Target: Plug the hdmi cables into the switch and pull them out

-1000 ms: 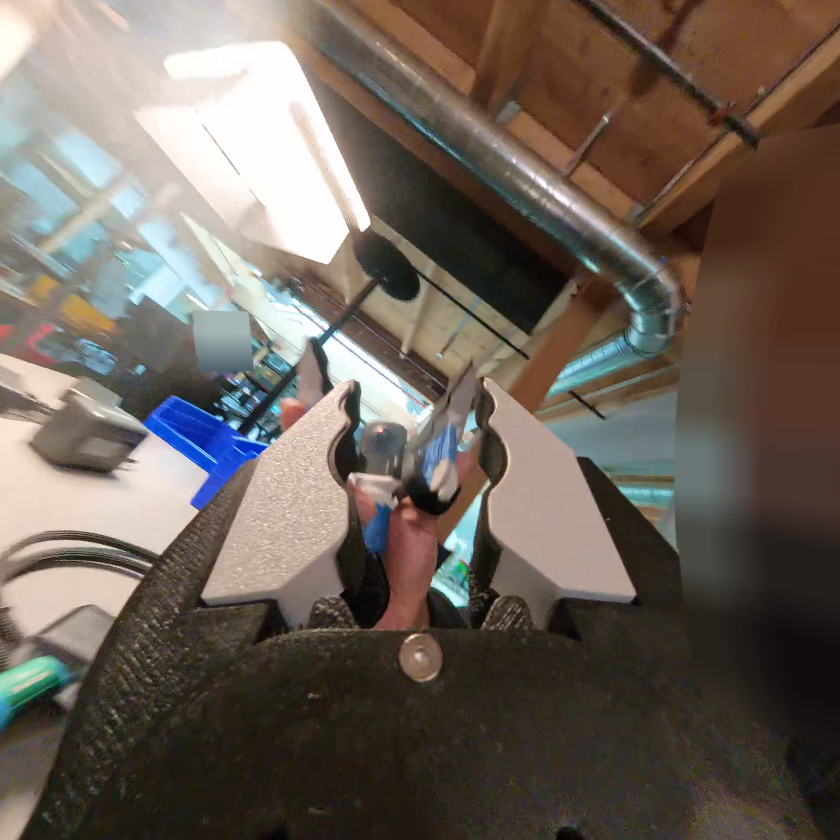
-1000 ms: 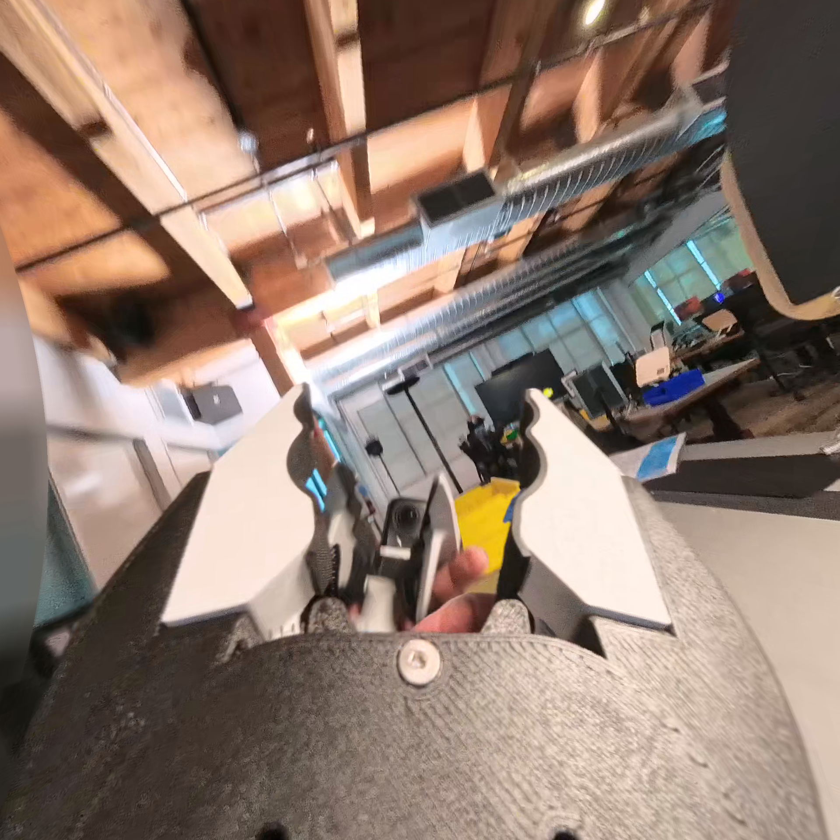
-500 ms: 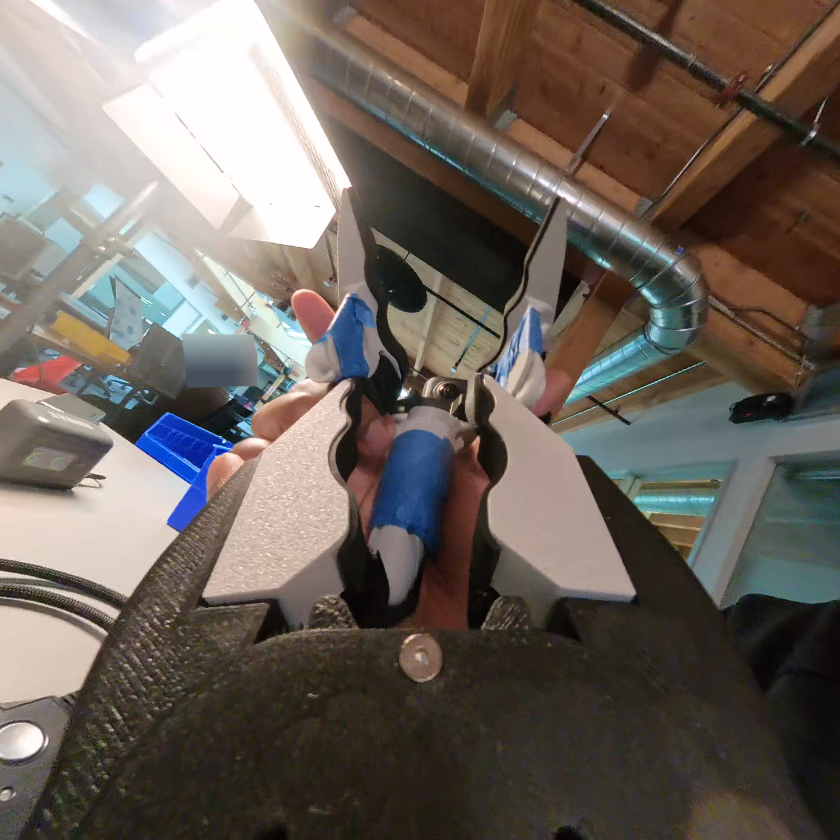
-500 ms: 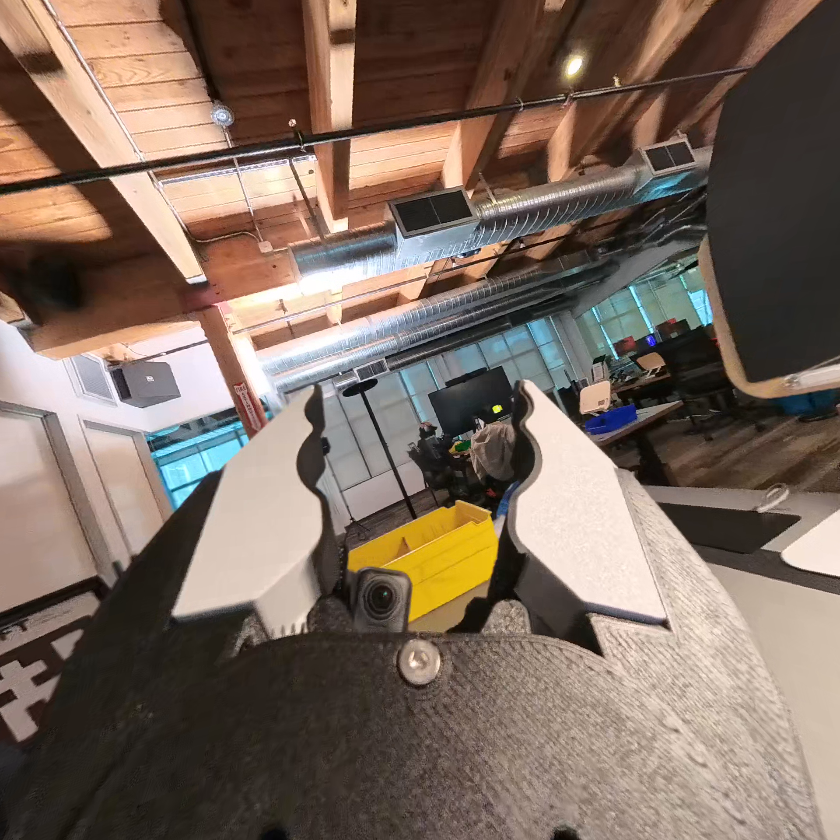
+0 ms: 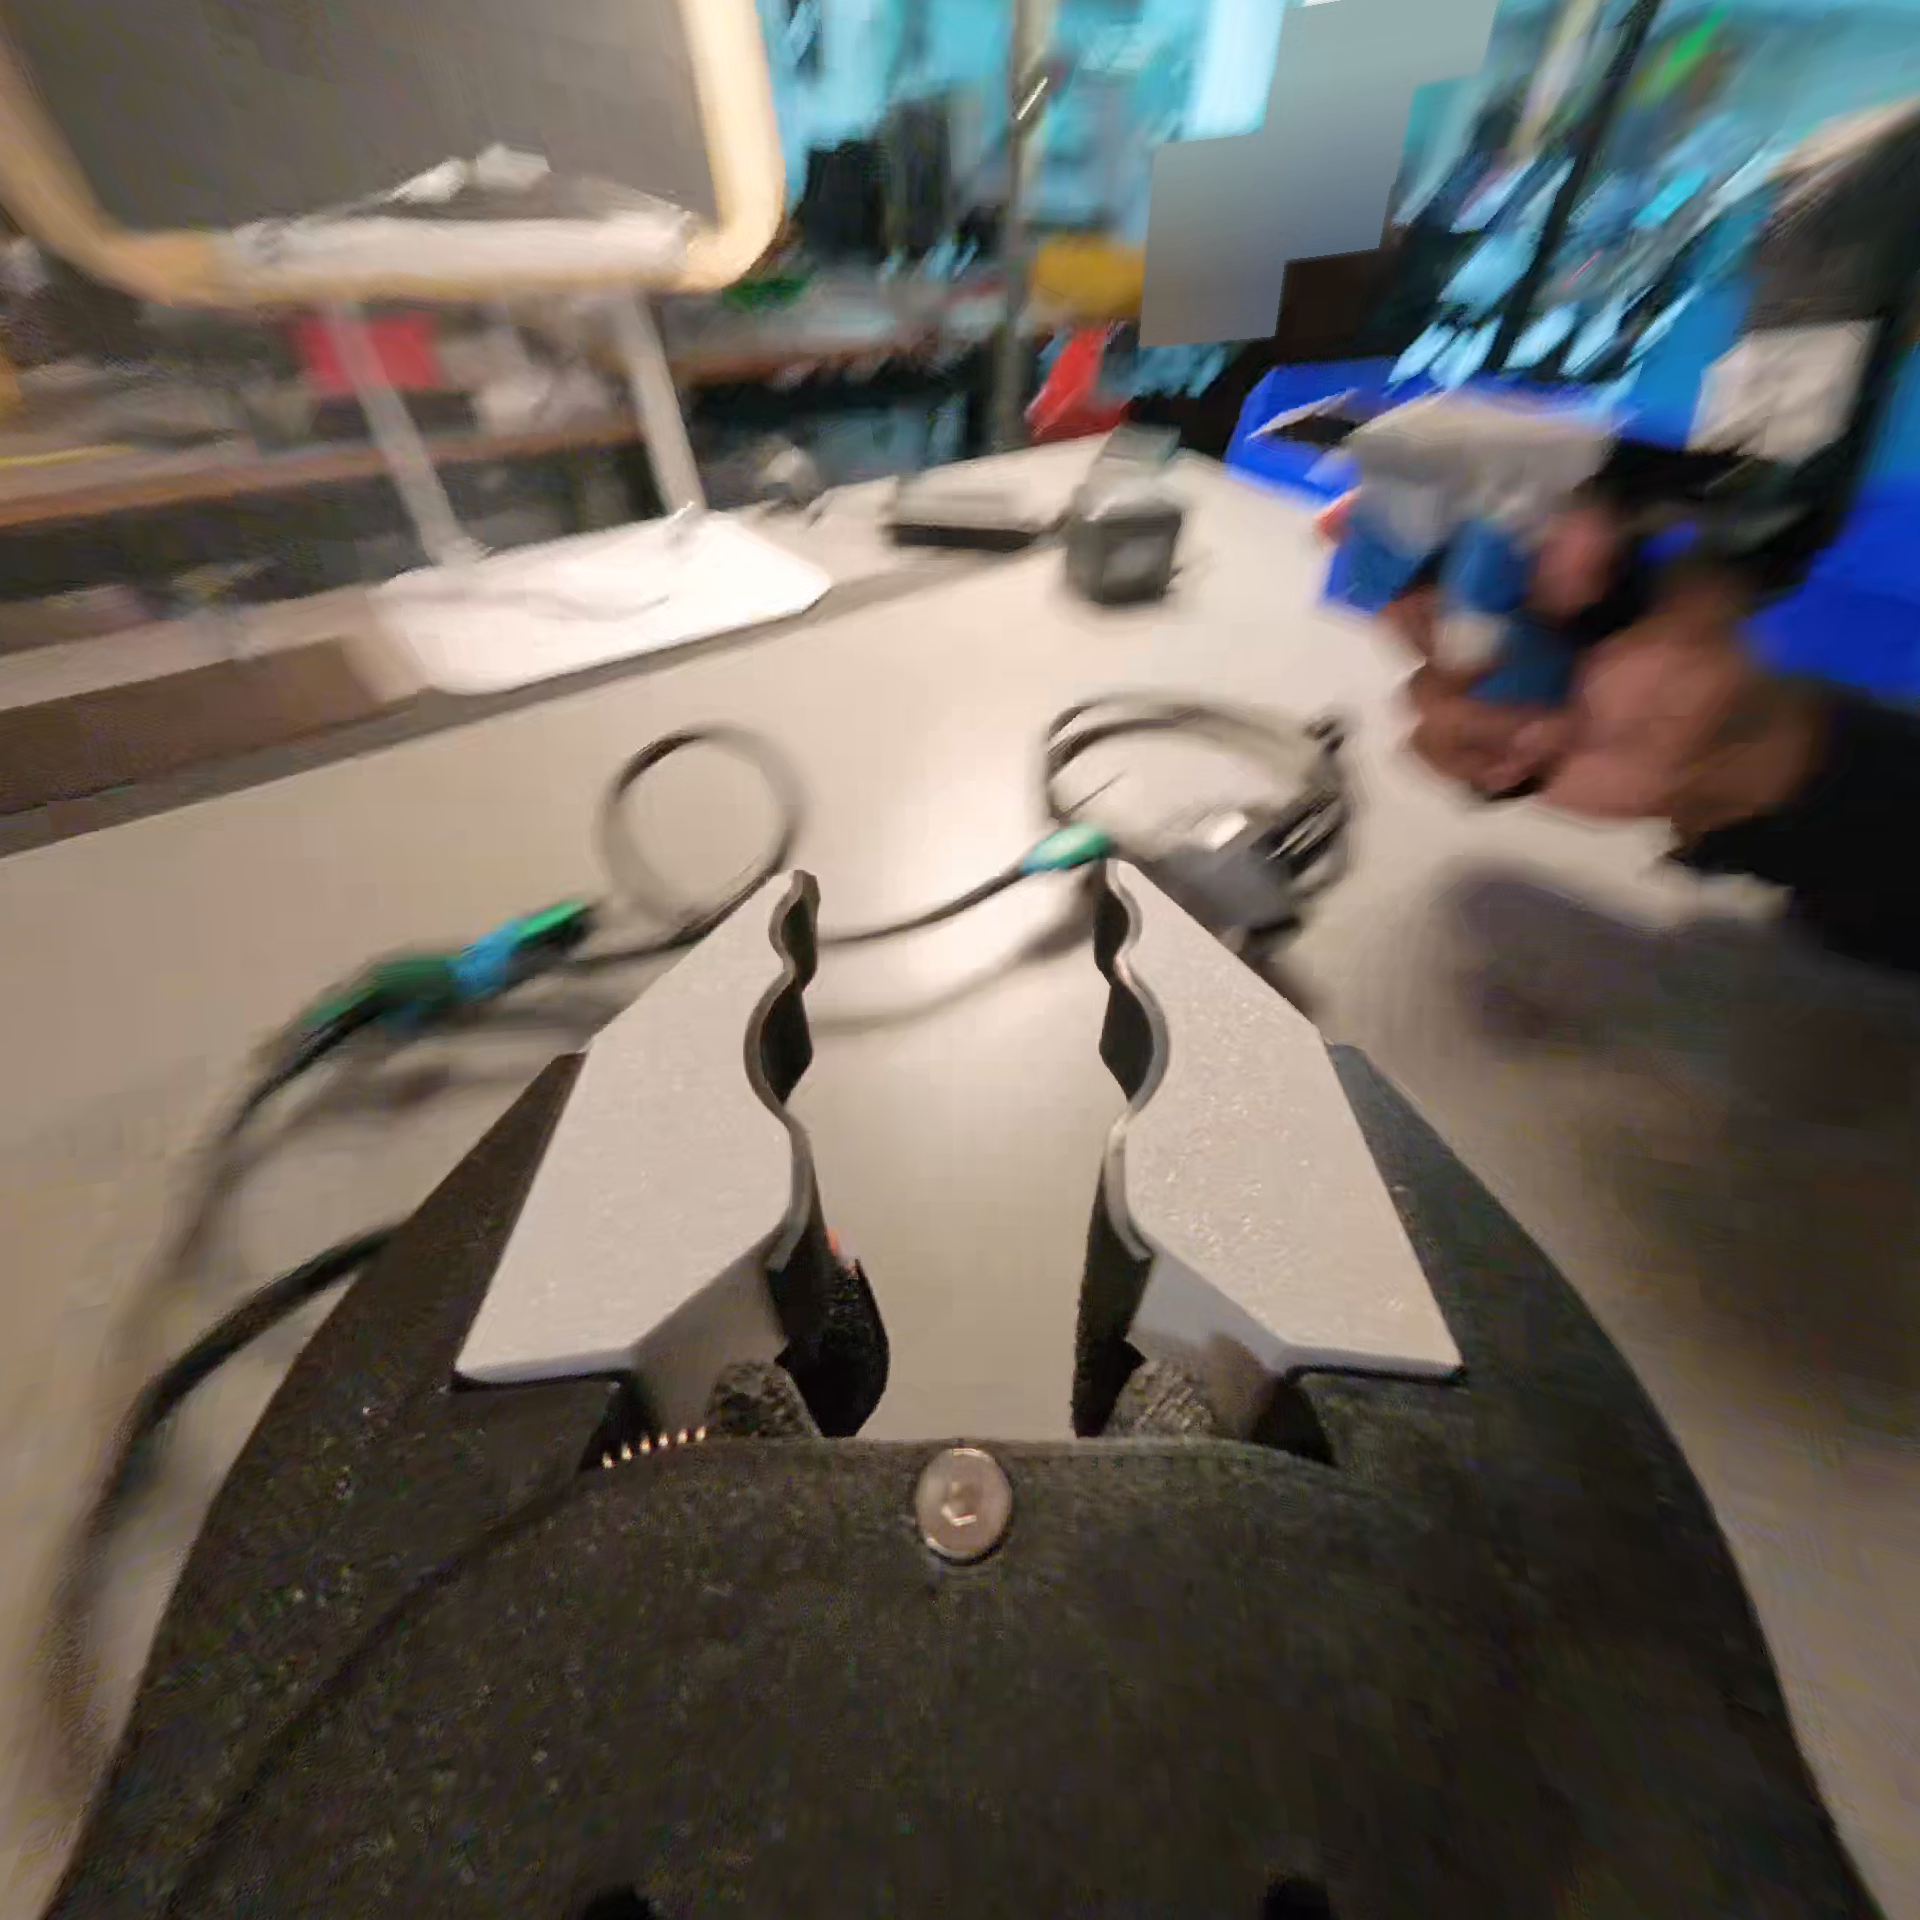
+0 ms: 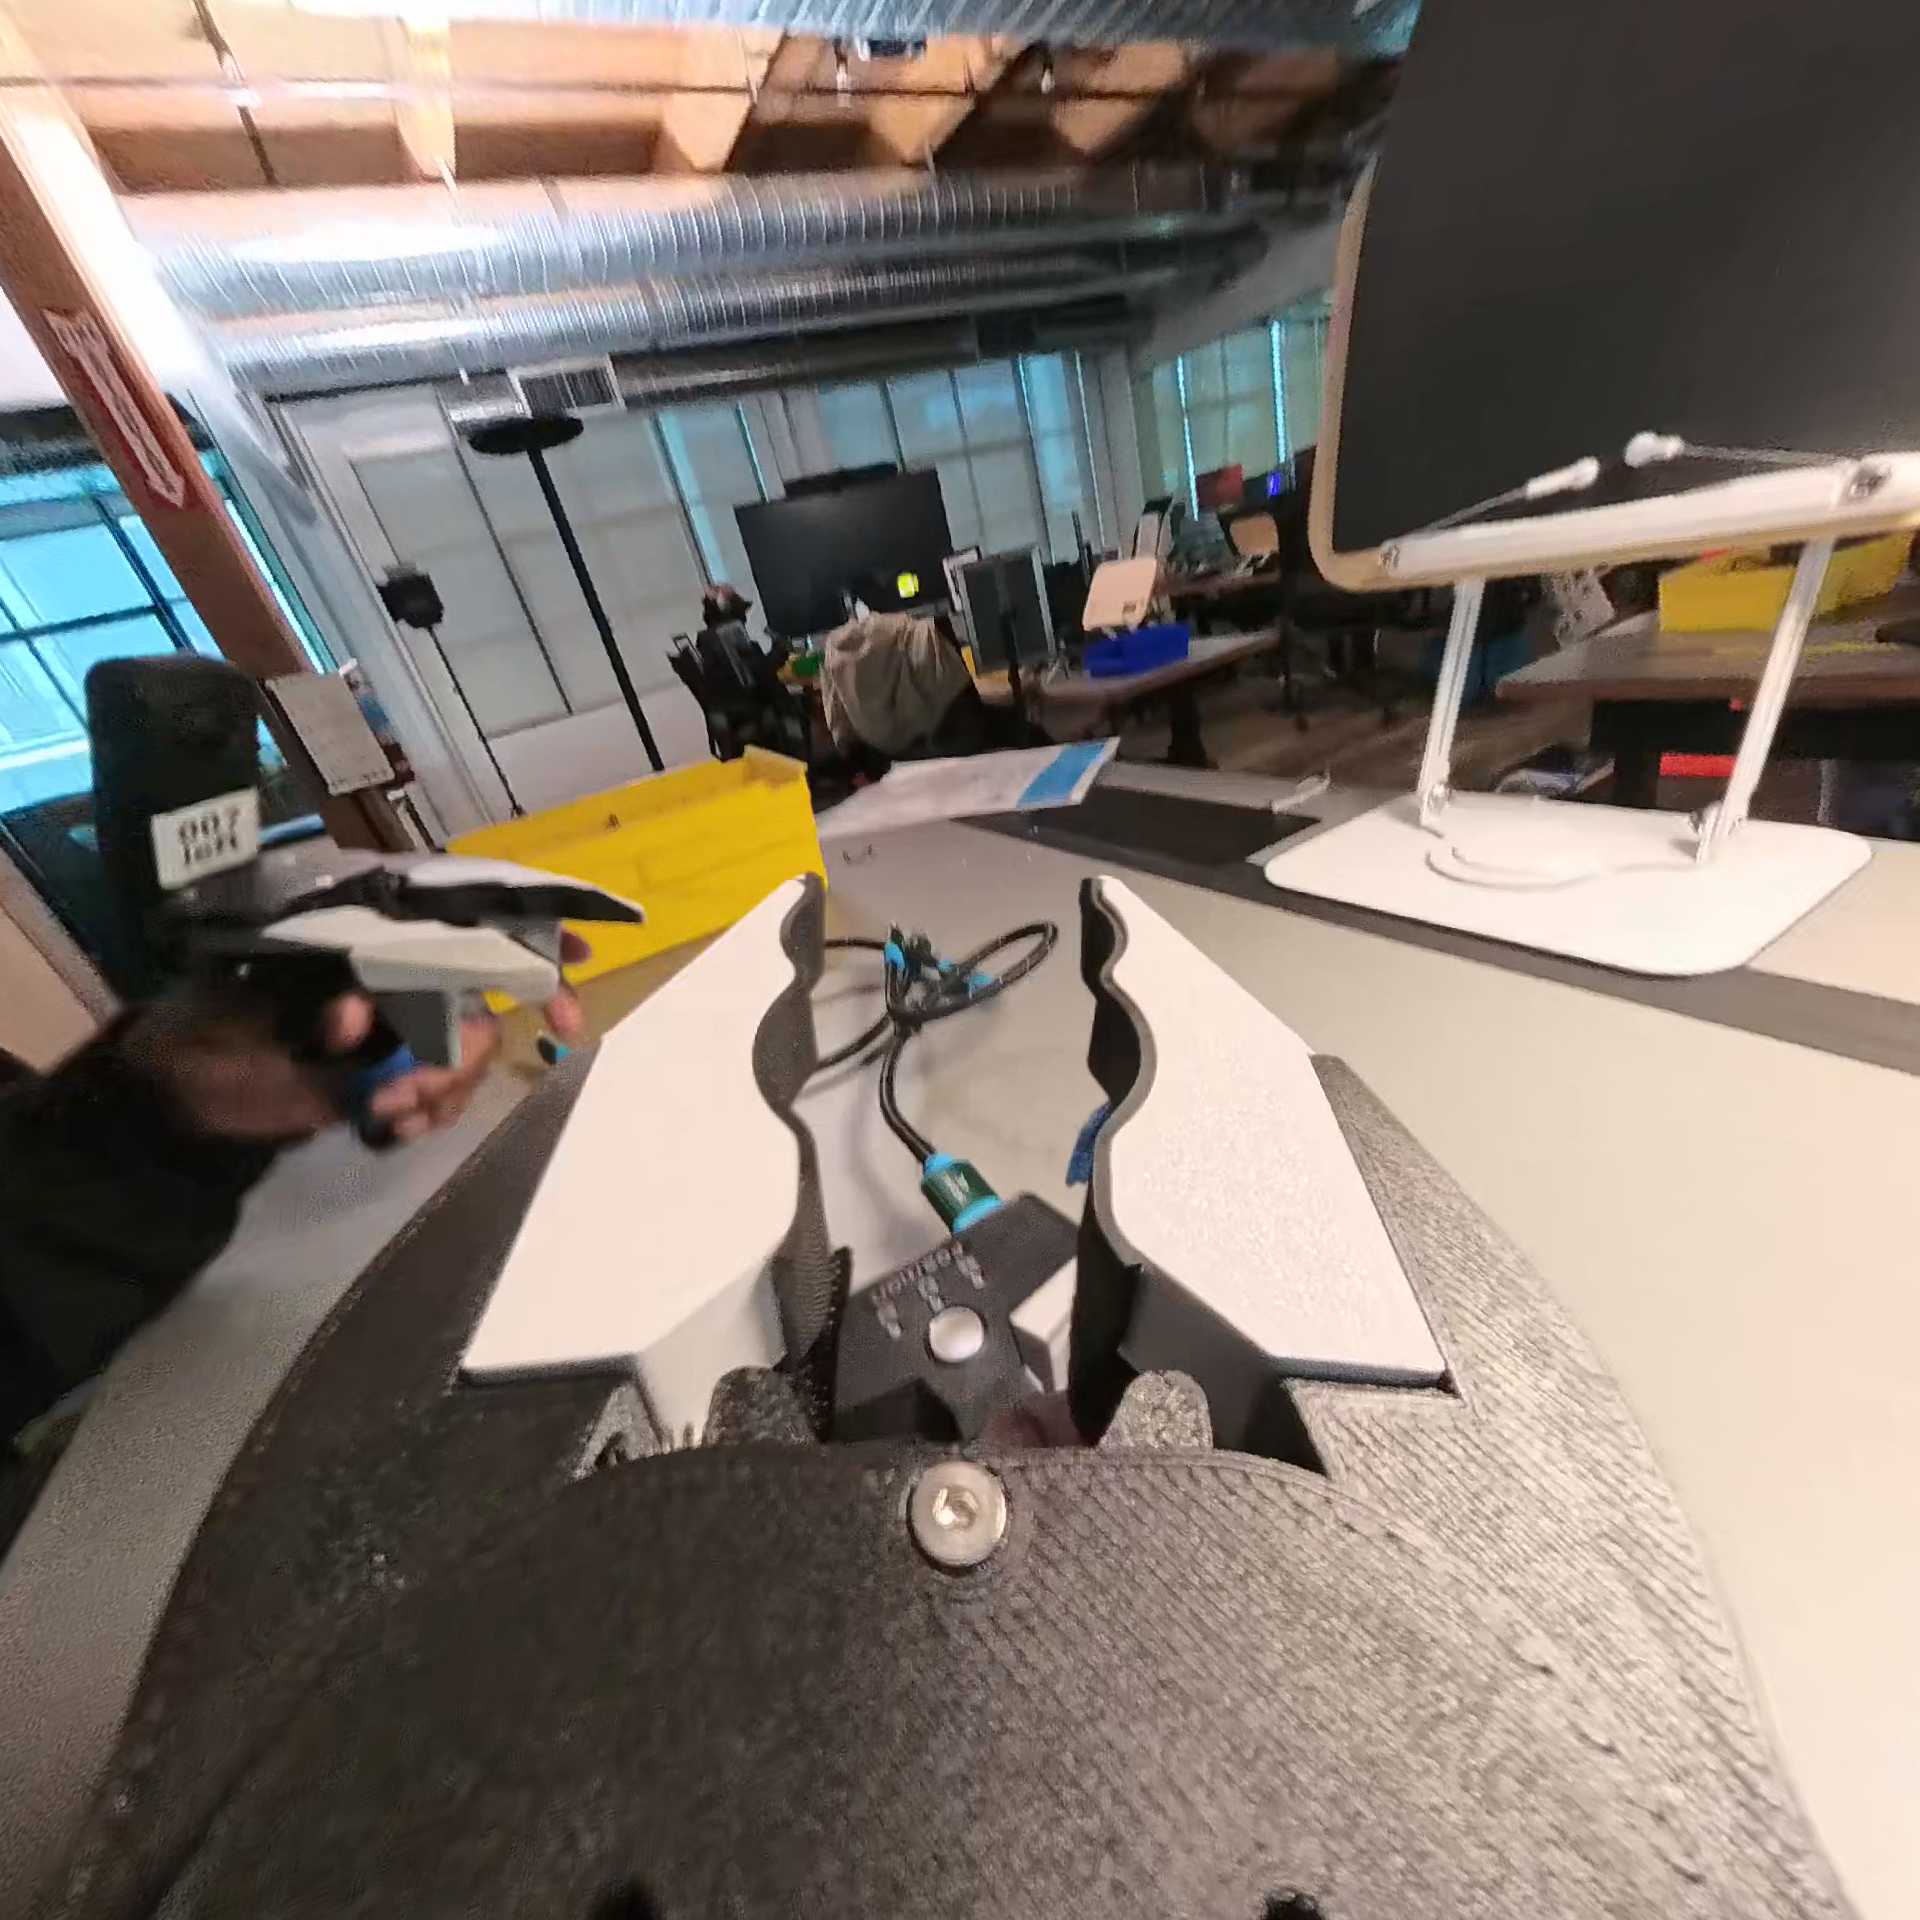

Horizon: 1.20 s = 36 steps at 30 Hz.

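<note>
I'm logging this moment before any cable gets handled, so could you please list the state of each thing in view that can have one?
Left claw: open, empty, above the table.
Right claw: open, empty, over the switch.
Switch: flat on the table, one cable plugged in.
Green-and-blue plug: seated in the switch.
Other cable ends: loose on the table, unplugged.

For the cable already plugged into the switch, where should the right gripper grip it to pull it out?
Grip the green plug body, not the thin cable behind it. It lies flat on the table, seated in the switch, between the open right gripper fingers, so probably come from above, pinch its sides, and pull straight back along the cable.
</note>
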Each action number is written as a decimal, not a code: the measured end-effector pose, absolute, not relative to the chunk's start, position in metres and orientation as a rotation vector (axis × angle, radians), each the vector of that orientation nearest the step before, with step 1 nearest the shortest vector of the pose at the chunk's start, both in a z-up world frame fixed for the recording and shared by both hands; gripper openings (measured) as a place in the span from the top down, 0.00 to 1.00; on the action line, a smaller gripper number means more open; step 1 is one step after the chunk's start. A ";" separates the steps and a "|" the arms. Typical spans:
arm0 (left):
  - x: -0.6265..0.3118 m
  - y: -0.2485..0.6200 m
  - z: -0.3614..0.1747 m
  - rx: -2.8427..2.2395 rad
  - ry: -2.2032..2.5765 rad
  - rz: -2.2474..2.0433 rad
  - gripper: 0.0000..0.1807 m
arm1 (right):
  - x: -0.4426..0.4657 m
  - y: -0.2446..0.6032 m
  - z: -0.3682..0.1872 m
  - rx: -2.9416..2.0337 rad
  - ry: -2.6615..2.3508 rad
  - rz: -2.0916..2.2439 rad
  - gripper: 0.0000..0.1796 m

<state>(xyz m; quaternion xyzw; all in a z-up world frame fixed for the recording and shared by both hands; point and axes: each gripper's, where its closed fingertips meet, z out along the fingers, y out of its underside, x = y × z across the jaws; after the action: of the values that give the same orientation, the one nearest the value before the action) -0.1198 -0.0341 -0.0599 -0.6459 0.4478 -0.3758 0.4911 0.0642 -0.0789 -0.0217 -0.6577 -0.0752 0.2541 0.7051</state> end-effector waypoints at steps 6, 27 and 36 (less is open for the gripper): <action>-0.216 -0.027 -0.130 -1.670 1.605 -0.593 0.71 | 0.047 -0.082 -0.038 -1.524 -0.264 0.611 0.73; -0.206 -0.099 -0.095 -1.576 1.822 -0.765 0.90 | -0.025 -0.105 -0.051 -1.581 -0.514 0.787 0.73; -0.118 -0.115 -0.104 -1.433 1.797 -0.838 0.90 | -0.072 -0.123 -0.077 -1.713 -0.671 0.887 0.67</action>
<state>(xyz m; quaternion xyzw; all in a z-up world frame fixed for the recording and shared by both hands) -0.1179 -0.1148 -0.1040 -0.5507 0.6907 -0.3219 0.3406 -0.0716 -0.1232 -0.0773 -0.7152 -0.2802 0.3705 0.5222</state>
